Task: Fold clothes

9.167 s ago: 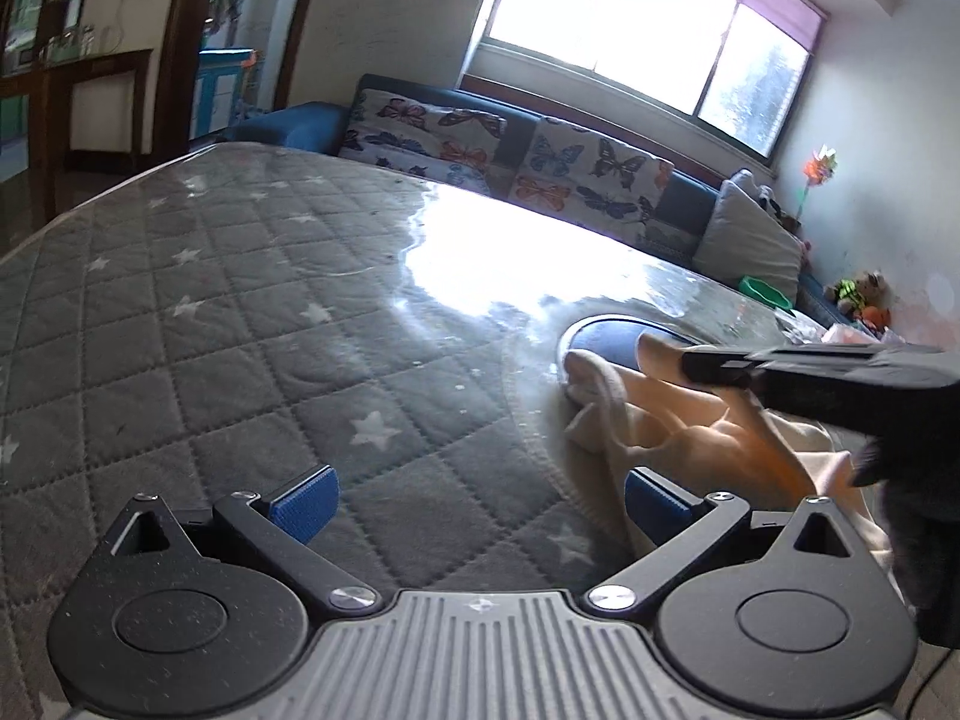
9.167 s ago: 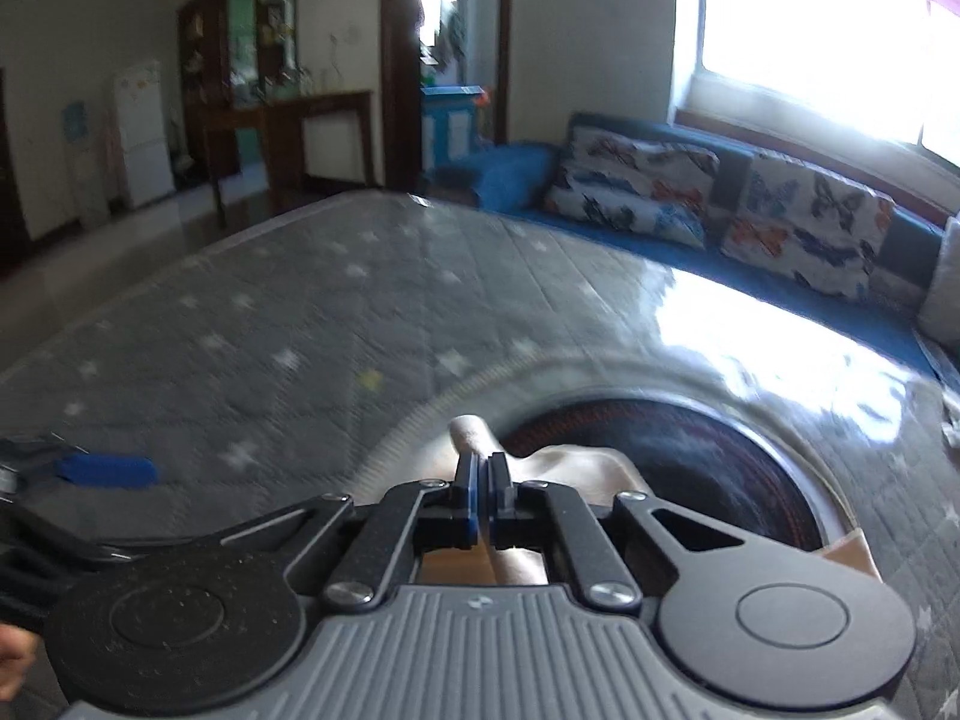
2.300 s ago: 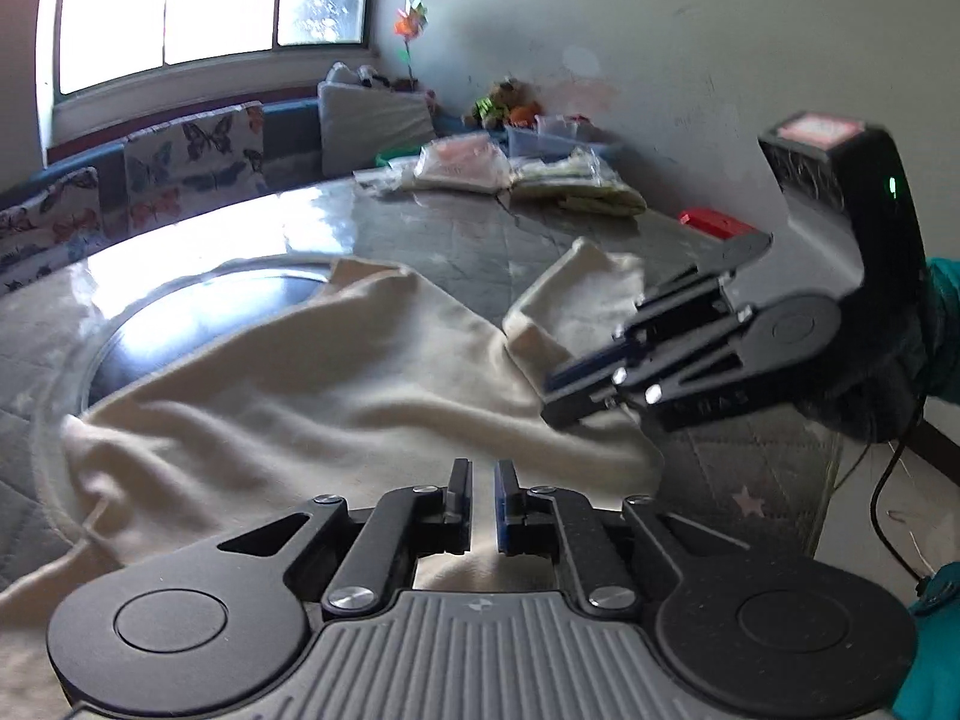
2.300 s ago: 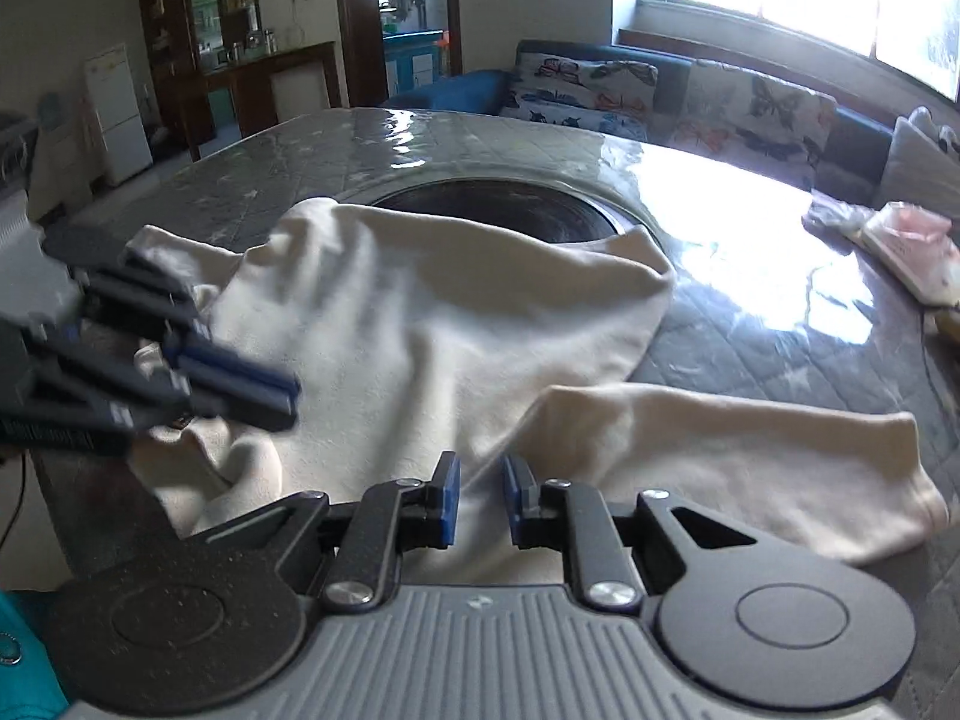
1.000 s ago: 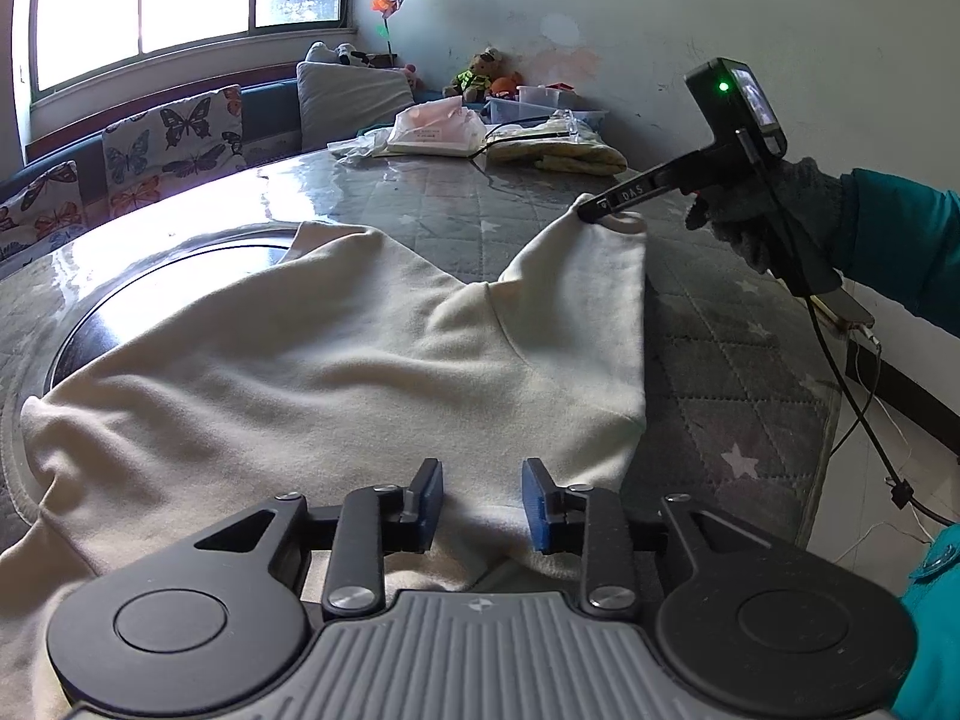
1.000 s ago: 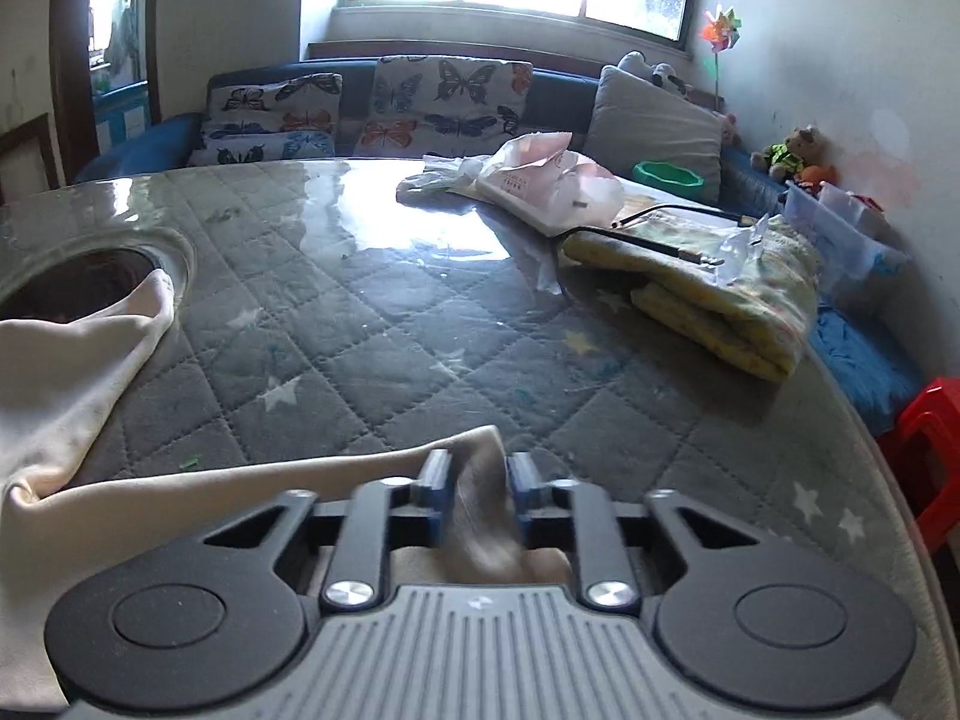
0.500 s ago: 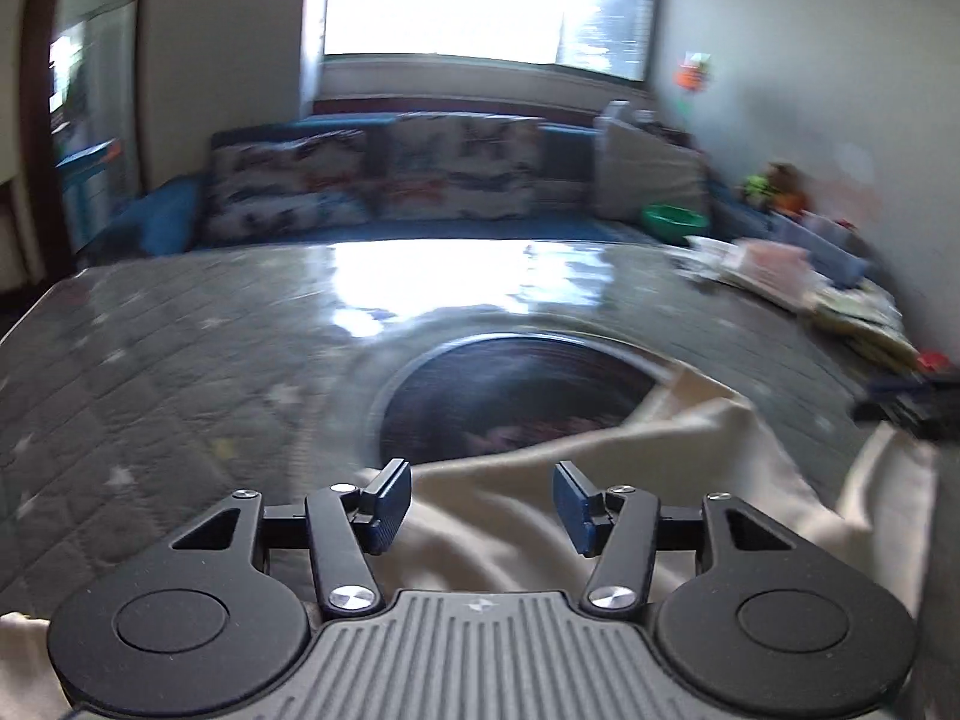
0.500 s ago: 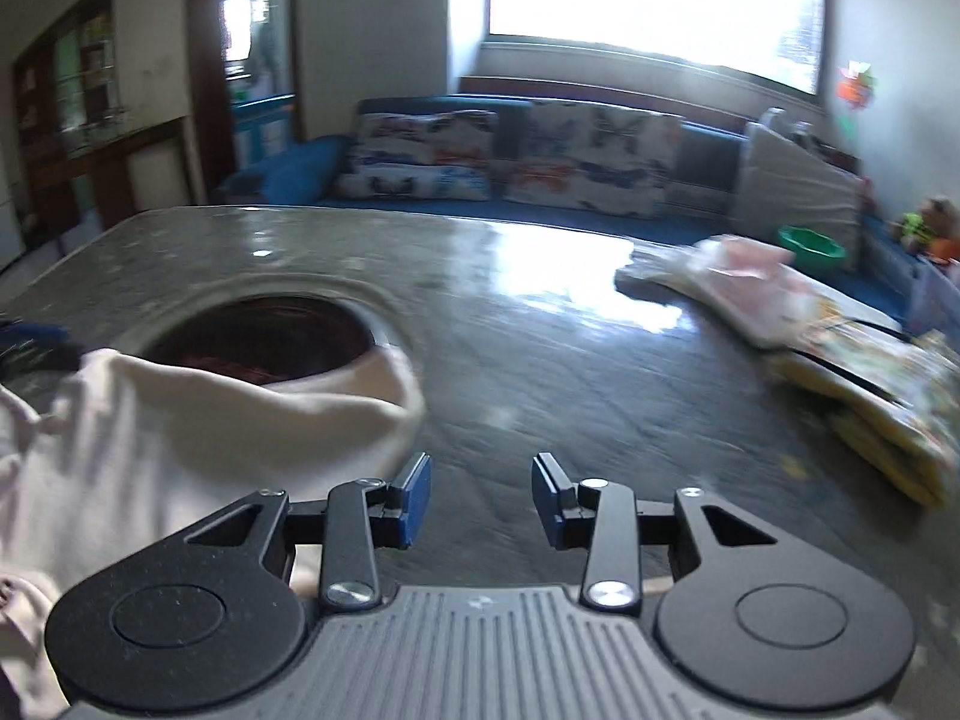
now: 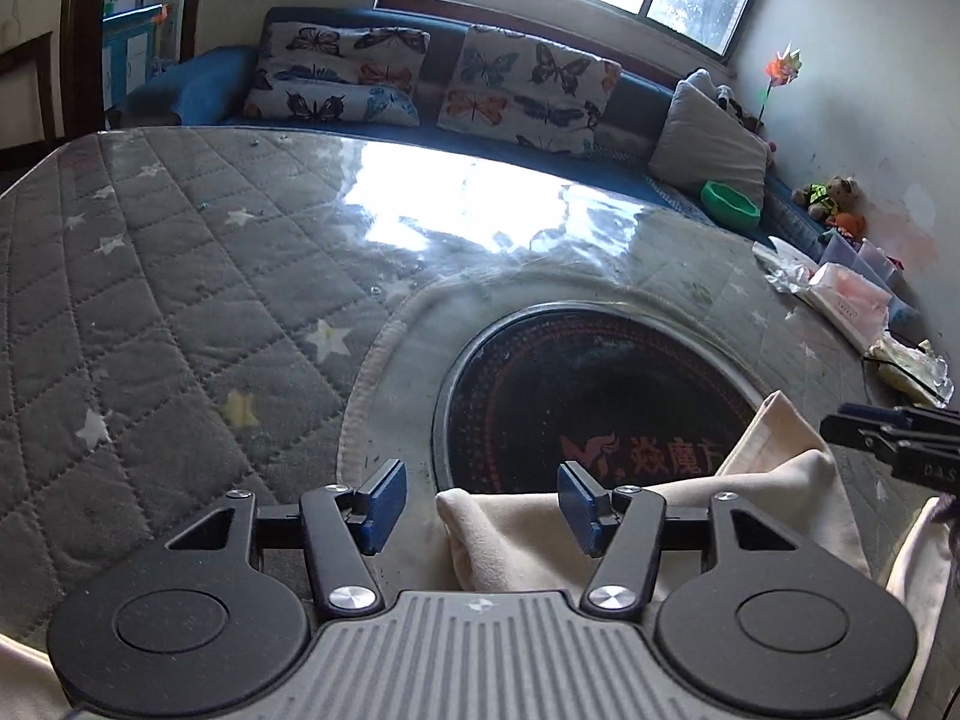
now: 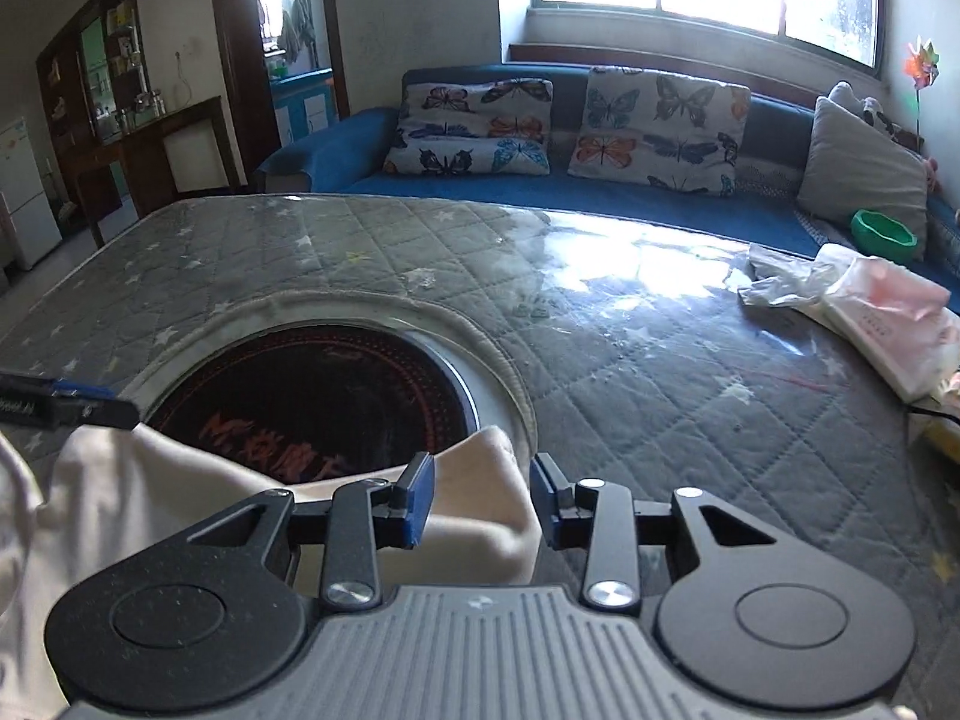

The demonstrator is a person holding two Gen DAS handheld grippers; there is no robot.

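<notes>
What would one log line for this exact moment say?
task: fold clothes | left gripper: jaws open over cream garment corner | right gripper: jaws open over another corner | garment on quilted table

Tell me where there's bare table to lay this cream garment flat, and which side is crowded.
The quilted cover is bare on the left half and along the far edge facing the sofa, beyond the dark round inset. The right edge is crowded with plastic bags. The cream garment takes the near edge.
</notes>
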